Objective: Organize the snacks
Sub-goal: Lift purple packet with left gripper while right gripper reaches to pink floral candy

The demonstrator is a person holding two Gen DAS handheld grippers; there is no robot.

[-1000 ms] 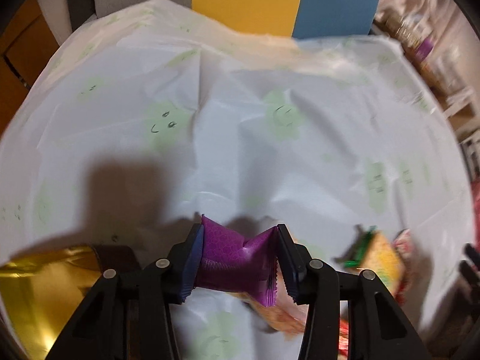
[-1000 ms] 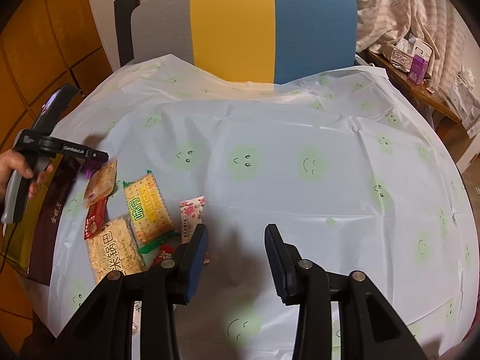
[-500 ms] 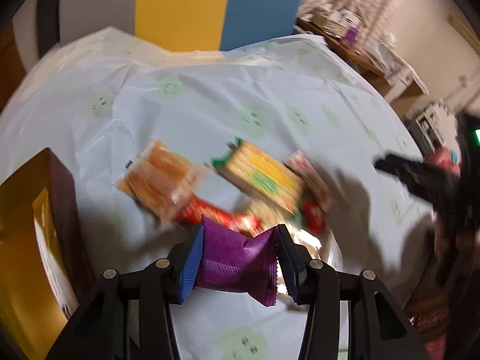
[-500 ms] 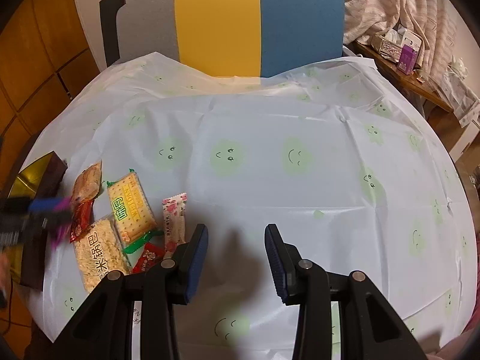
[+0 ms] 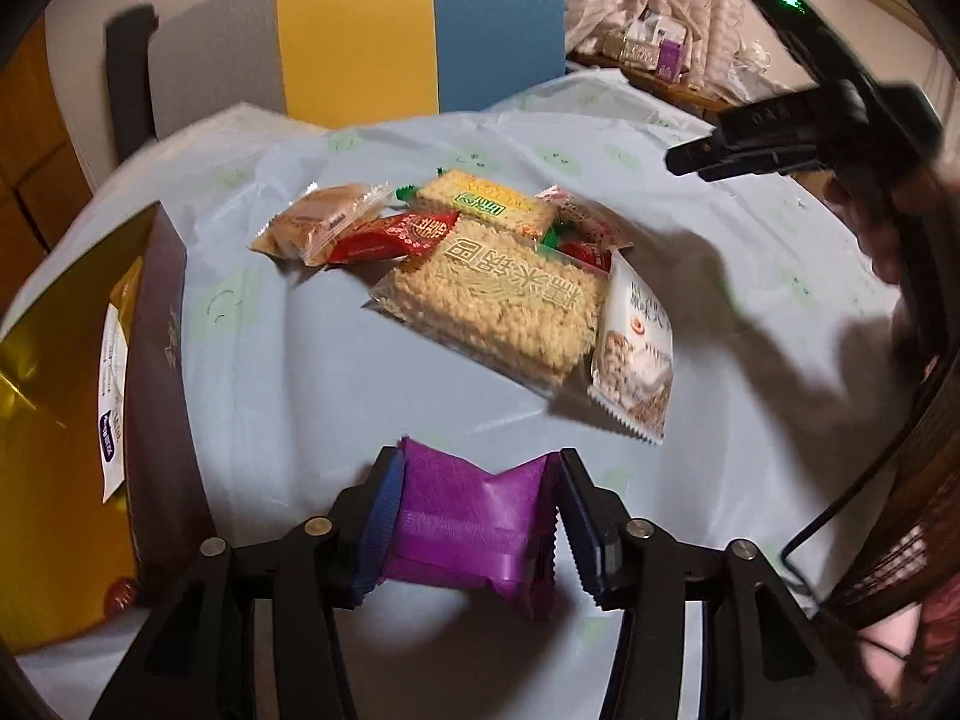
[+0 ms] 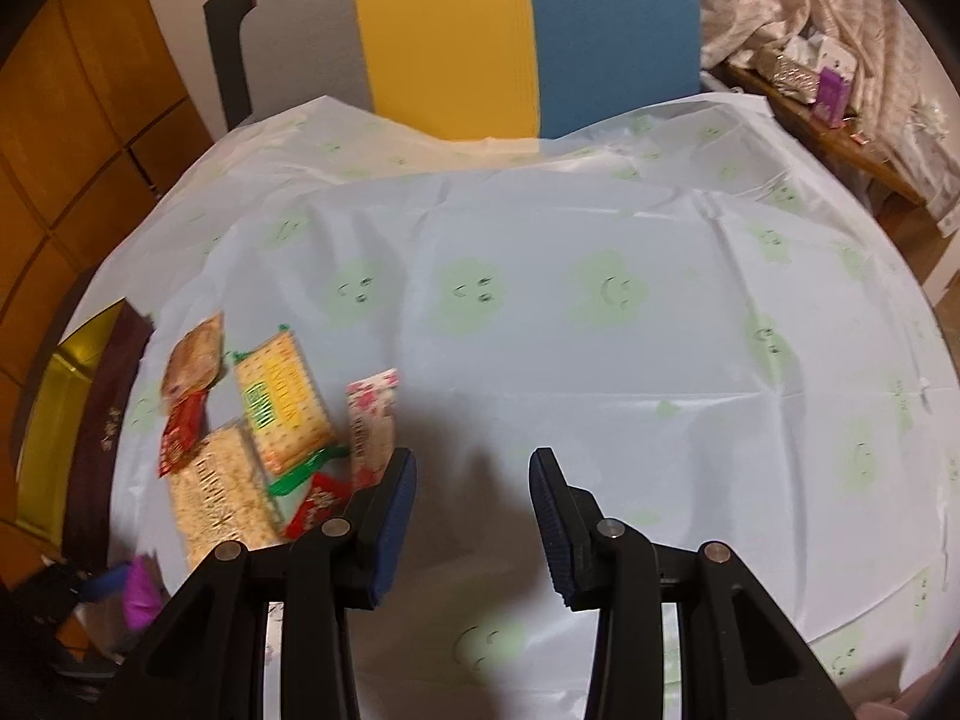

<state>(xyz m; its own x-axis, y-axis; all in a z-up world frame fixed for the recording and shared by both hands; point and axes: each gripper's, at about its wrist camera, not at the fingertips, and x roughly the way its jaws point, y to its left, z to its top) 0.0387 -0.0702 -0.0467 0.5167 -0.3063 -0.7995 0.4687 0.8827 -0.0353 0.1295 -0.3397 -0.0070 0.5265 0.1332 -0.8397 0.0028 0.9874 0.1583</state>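
Note:
My left gripper [image 5: 477, 510] is shut on a purple snack packet [image 5: 468, 525] and holds it above the table's near edge, right of an open dark box with a gold lining [image 5: 66, 396]. A pile of snacks lies ahead: a rice crisp bar [image 5: 498, 300], a yellow cracker pack [image 5: 486, 204], a red packet [image 5: 396, 237], a brown cake [image 5: 318, 222] and a white nut packet [image 5: 636, 348]. My right gripper [image 6: 474, 510] is open and empty over the cloth, right of the same pile [image 6: 264, 432]. The purple packet shows blurred at lower left in the right wrist view [image 6: 141, 591].
The round table wears a pale cloth with green smiley faces [image 6: 600, 300]. A grey, yellow and blue chair back [image 6: 480, 36] stands behind it. A wooden shelf with small items [image 6: 828, 96] is at the far right. The right gripper shows in the left wrist view [image 5: 780, 138].
My left gripper has swung with the purple packet from facing the bare cloth to the table's near edge beside the box, now facing the snack pile. The right gripper has shifted slightly and stays open.

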